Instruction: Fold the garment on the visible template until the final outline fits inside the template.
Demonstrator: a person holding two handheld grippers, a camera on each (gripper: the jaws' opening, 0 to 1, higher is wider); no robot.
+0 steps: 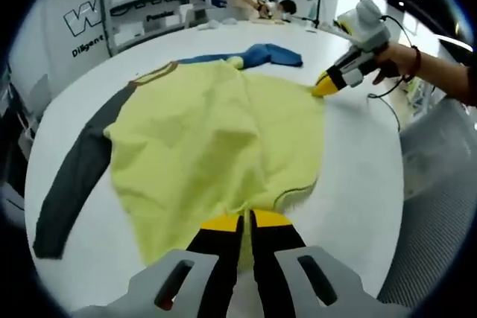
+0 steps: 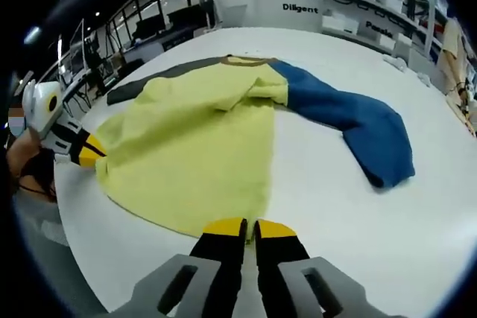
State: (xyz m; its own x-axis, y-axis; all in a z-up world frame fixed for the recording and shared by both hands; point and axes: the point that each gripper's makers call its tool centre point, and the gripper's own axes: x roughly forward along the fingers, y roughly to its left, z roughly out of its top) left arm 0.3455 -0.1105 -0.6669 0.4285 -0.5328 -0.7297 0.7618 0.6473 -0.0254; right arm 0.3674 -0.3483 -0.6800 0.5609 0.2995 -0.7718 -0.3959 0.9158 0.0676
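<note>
A white table carries a yellow sweater spread flat, its gray sleeve and blue sleeve stretched outward. The left gripper pinches the hem with jaws closed; the right gripper likewise clamps the sweater's opposite edge.

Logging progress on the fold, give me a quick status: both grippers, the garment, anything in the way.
Left gripper and right gripper both shut on the yellow garment hem. Grey sleeve and blue sleeve spread out on white table. No obstruction seen.
</note>
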